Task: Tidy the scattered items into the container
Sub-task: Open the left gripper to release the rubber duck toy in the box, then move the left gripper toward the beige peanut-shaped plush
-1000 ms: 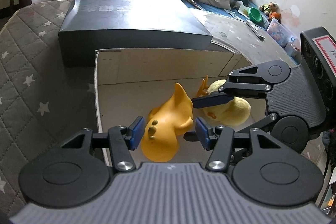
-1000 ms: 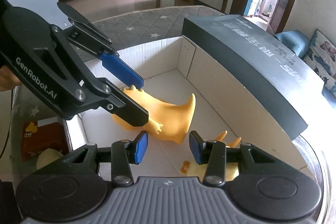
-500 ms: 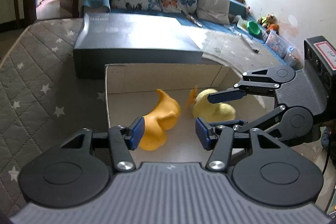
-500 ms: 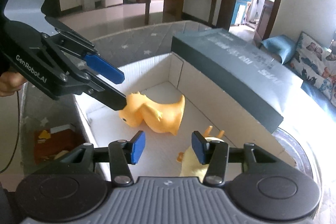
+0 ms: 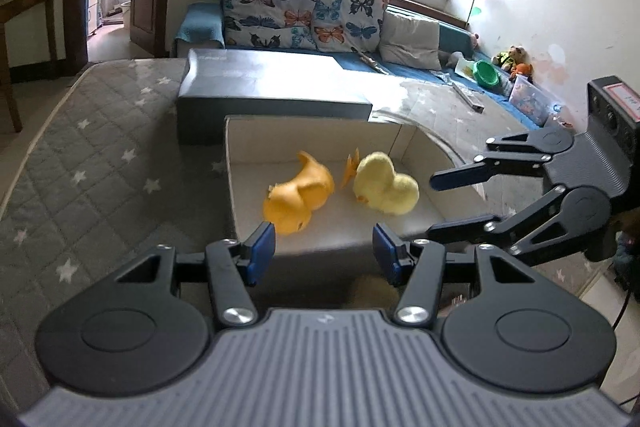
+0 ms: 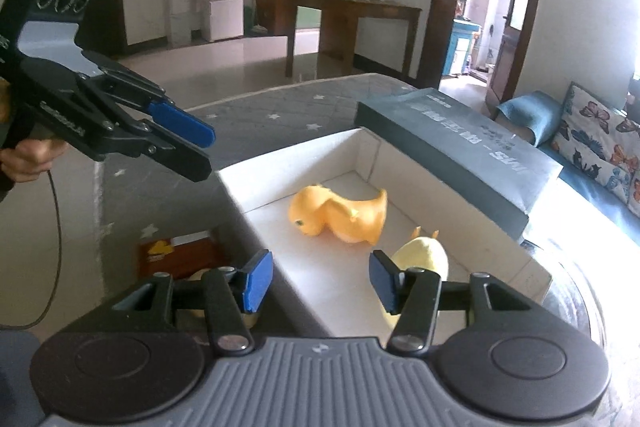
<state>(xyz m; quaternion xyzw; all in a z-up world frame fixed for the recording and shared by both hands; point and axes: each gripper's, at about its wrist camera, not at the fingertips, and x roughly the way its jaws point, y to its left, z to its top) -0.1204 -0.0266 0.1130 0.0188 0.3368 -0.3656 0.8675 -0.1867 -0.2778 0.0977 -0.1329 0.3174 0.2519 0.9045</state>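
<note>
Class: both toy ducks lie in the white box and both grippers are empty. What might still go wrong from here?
1. A brown packet lies outside the white box, half hidden by its wall; it may be overlooked.
2. The left gripper and the right gripper, its jaws opening on nothing, are close together and might collide if both reach for it.

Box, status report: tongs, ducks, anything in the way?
Left tongs open, empty. Right tongs opening, empty. Orange duck and yellow duck lying in box. Nothing in the way.
</note>
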